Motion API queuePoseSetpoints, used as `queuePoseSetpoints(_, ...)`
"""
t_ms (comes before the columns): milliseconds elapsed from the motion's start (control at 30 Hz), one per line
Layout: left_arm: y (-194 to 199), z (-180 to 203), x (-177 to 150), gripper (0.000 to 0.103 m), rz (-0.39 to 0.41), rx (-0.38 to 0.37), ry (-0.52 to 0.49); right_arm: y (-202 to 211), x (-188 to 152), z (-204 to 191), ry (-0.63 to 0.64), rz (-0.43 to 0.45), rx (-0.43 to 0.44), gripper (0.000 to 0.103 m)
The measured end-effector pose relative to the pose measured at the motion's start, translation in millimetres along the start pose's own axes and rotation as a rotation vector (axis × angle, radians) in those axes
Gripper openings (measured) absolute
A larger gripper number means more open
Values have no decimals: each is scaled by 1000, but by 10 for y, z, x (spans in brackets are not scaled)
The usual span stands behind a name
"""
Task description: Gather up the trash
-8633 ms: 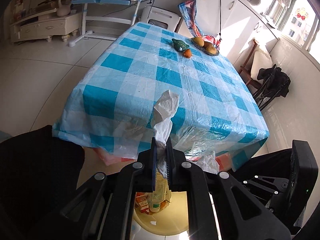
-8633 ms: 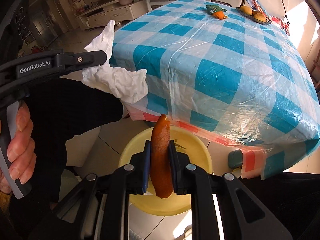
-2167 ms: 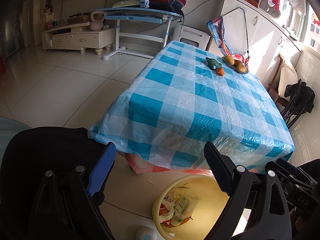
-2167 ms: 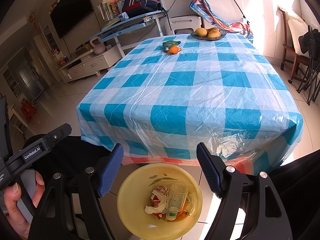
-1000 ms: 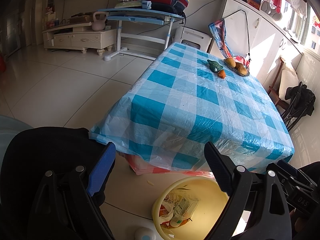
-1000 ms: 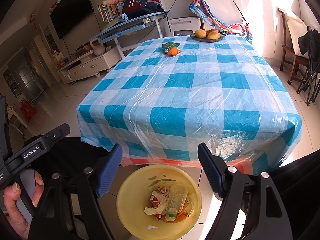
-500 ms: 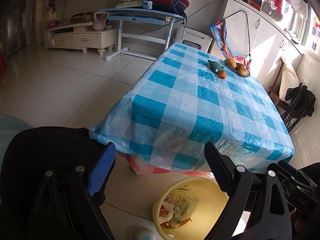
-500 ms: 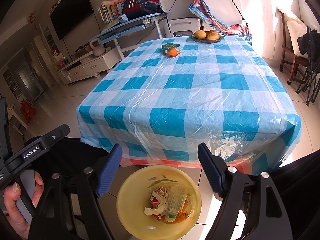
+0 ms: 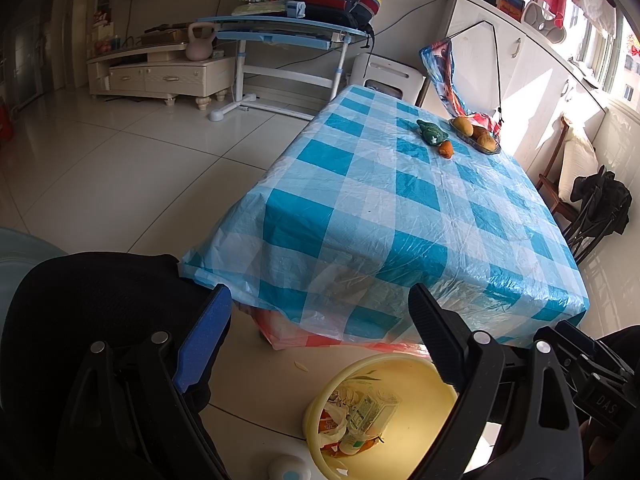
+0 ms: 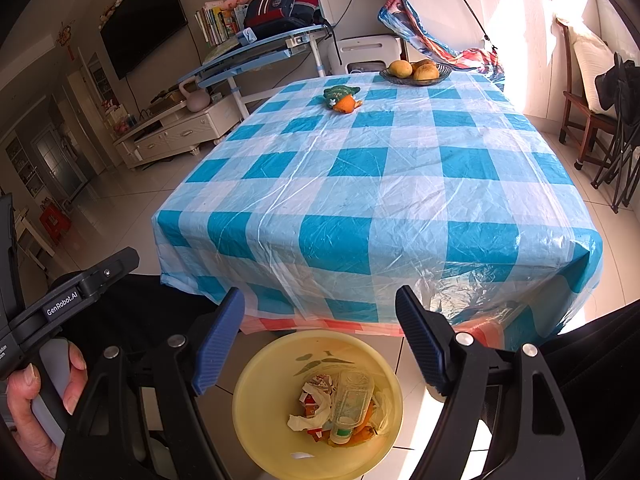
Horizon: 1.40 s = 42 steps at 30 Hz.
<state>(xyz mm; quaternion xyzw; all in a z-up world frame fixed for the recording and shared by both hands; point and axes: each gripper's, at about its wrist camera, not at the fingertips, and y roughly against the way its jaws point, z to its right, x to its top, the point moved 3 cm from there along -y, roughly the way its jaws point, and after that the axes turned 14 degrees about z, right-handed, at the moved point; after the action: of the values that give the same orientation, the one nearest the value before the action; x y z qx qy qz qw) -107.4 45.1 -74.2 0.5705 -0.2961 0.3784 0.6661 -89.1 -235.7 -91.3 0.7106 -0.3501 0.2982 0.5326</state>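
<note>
Left wrist view: left claw (image 9: 316, 336) spread wide, nothing between the blue pads, poised over the floor at the near edge of the bench (image 9: 400, 208). Below and to the right, yellow bin (image 9: 404, 364) standing on the tiles, already holding the trash (image 9: 356, 420): crumpled wrappers, a clear plastic bottle, some orange scraps. One small pale scrap (image 9: 301, 365) lying on the floor just beside the bin (possibly a stray bit missed, too small to tell). Checked cloth on the bench bare across its near part; at the far end only a green and orange toy (image 9: 434, 136) and a fruit bowl (image 9: 476, 136), neither looking like rubbish.

Right wrist view: right claw (image 10: 320, 340) likewise spread and empty, hanging above the same yellow bin (image 10: 256, 364), with the trash (image 10: 340, 412) heaped at its bottom. Hand (image 10: 36, 404) at lower left gripping the handle of the other tool. Bench (image 10: 380, 184) again free of litter apart from the toy (image 10: 340, 98) and the fruit bowl (image 10: 416, 70) at the back.

Judged from both: collecting apparently finished or very nearly so, everything loose now in the bin; at most the floor scrap left to pick up.
</note>
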Motion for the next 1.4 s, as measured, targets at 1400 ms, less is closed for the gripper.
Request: queuePoseSetpoints(1400, 0, -15, 2, 87, 1, 0, 5, -1, -4, -4, 4, 3, -1, 75)
